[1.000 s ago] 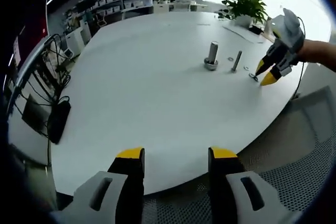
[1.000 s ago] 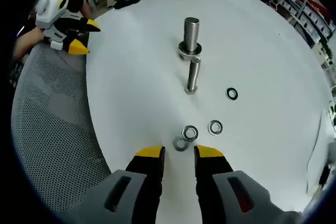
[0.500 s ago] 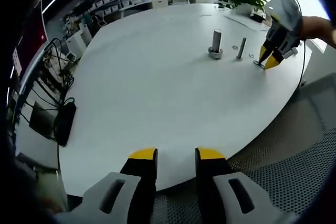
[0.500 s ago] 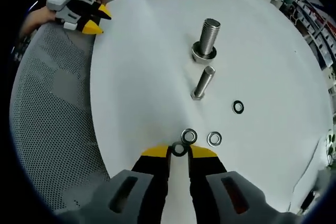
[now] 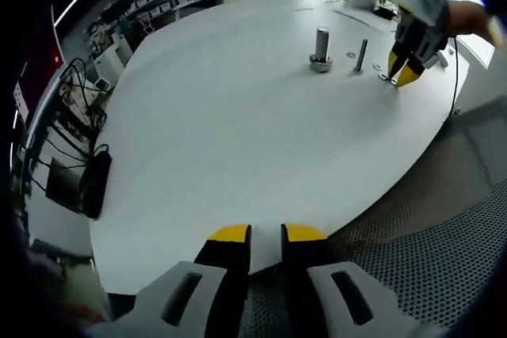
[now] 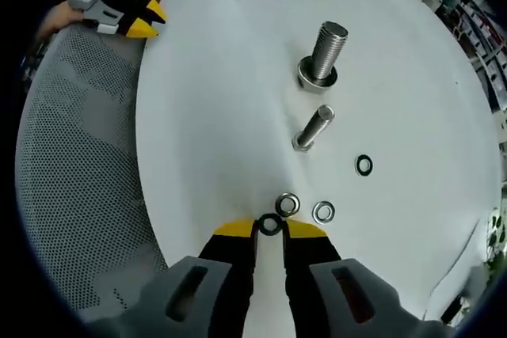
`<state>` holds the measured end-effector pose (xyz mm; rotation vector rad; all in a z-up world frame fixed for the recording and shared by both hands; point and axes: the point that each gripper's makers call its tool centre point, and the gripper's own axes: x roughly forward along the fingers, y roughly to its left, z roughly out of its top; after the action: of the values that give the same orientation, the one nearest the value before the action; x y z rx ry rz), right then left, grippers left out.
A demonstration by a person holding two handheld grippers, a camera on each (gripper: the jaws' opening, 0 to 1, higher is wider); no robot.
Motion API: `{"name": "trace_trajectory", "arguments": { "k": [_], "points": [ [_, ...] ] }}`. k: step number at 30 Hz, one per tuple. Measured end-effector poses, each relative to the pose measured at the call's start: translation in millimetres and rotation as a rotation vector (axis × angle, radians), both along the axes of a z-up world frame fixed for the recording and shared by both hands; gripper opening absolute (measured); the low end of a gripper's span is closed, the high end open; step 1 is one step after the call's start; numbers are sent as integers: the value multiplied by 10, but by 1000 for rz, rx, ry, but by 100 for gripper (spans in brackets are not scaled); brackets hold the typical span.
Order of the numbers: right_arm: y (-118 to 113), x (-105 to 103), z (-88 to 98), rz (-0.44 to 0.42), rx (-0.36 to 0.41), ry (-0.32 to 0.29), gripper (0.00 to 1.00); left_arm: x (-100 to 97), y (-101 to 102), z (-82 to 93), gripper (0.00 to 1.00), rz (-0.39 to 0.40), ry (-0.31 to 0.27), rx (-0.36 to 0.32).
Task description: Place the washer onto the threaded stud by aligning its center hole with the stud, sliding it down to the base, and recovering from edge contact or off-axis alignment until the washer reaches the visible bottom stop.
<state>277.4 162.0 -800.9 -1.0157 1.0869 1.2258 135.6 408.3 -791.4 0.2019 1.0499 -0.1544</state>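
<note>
Pinching the washer (image 6: 270, 225) edgewise, my right gripper (image 6: 270, 229) stayed low, the threaded stud (image 6: 326, 51) at 1 o'clock; my left gripper (image 5: 264, 234) idled, nearly closed, empty.

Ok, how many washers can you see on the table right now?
4. One washer sits between the right gripper jaws, a second lies just beyond it, a third beside that, and a fourth farther out near the smaller stud. Others may be hidden.

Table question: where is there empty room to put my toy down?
The table is bare between the big stud and the left gripper. It is crowded near the right gripper, where washers and a smaller stud sit.
</note>
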Motion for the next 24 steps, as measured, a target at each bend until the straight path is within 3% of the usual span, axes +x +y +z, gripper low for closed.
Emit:
{"name": "trace_trajectory", "arguments": {
  "k": [4, 14, 24],
  "points": [
    [-4, -10, -1, 36, -11, -5, 15, -63, -29, -62, 7, -30, 52, 7],
    [-4, -16, 1, 36, -37, -18, 15, -62, -36, -51, 6, -14, 48, -8],
    [-6, -19, 9, 2, -7, -60, 15, -58, -12, -56, 5, 20, 49, -22]
  ]
}}
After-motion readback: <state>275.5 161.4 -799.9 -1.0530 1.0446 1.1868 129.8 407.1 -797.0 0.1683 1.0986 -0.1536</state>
